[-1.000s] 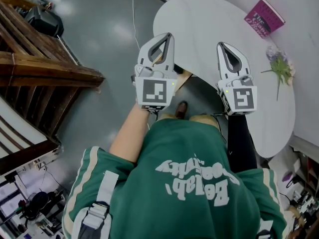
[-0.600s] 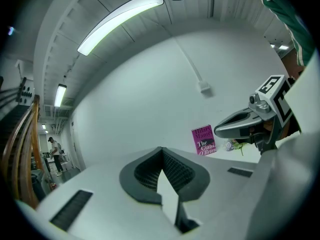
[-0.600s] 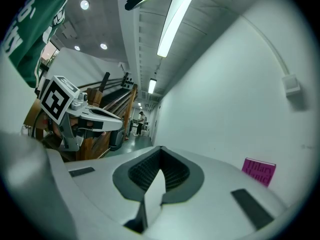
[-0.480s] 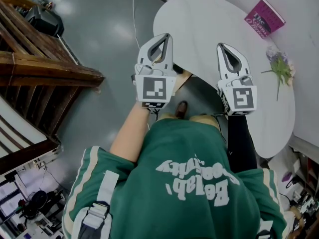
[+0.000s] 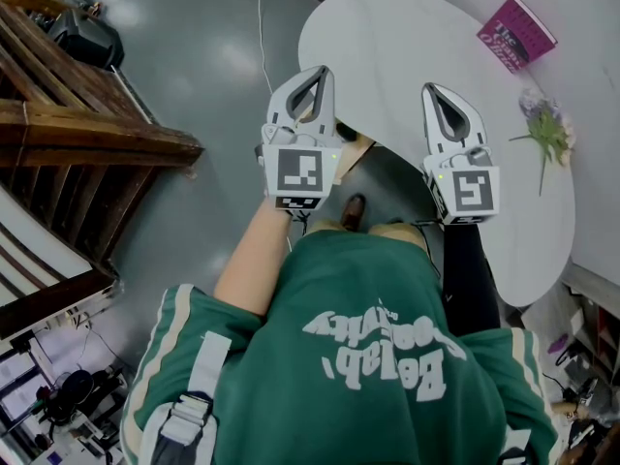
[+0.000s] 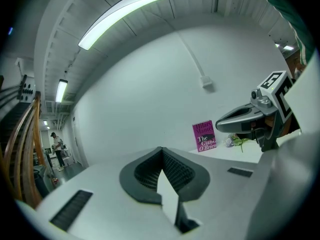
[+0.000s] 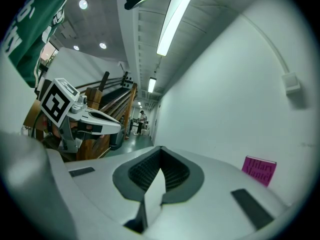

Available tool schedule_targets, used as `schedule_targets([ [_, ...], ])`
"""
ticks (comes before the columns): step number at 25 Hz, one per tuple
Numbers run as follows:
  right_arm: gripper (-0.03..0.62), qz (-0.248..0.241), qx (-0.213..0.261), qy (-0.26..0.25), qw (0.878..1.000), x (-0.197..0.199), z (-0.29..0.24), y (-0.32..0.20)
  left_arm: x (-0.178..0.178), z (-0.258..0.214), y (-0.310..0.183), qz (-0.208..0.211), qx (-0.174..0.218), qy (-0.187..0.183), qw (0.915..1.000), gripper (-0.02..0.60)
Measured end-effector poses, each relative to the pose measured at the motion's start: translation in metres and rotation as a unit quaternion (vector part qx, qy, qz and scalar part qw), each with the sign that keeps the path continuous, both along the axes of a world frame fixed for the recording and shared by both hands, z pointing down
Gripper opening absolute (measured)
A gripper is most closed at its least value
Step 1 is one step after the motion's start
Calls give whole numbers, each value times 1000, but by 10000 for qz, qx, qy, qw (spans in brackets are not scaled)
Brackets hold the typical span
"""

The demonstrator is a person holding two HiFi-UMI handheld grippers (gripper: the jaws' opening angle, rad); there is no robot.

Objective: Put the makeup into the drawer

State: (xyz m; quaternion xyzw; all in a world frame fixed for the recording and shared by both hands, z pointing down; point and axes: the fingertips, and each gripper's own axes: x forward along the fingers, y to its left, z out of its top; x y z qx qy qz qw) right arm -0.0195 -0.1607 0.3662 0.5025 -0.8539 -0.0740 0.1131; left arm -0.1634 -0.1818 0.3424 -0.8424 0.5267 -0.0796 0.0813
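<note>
No makeup and no drawer show in any view. My left gripper (image 5: 325, 69) is held out level over the near edge of the white oval table (image 5: 407, 37), its jaws shut with nothing between them; in its own view the tips (image 6: 161, 149) meet. My right gripper (image 5: 427, 86) is beside it over the table, also shut and empty, with its tips (image 7: 160, 148) closed together. Each gripper shows in the other's view: the right gripper (image 6: 220, 126) and the left gripper (image 7: 119, 127).
A magenta book (image 5: 514, 33) leans at the table's far side against the white wall, and a sprig of purple flowers (image 5: 544, 124) lies to its right. A wooden staircase (image 5: 87, 134) stands at the left on the grey floor. A person (image 7: 142, 119) stands far down the corridor.
My left gripper has tilted very slightly. The right gripper has kept still, and both stay shut.
</note>
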Motion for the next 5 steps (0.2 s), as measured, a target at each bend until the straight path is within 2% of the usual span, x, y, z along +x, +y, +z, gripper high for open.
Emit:
schedule_targets([
  [5, 9, 0, 16, 7, 10000, -2, -2, 0, -1, -1, 0, -2, -5, -7, 10000, 15],
])
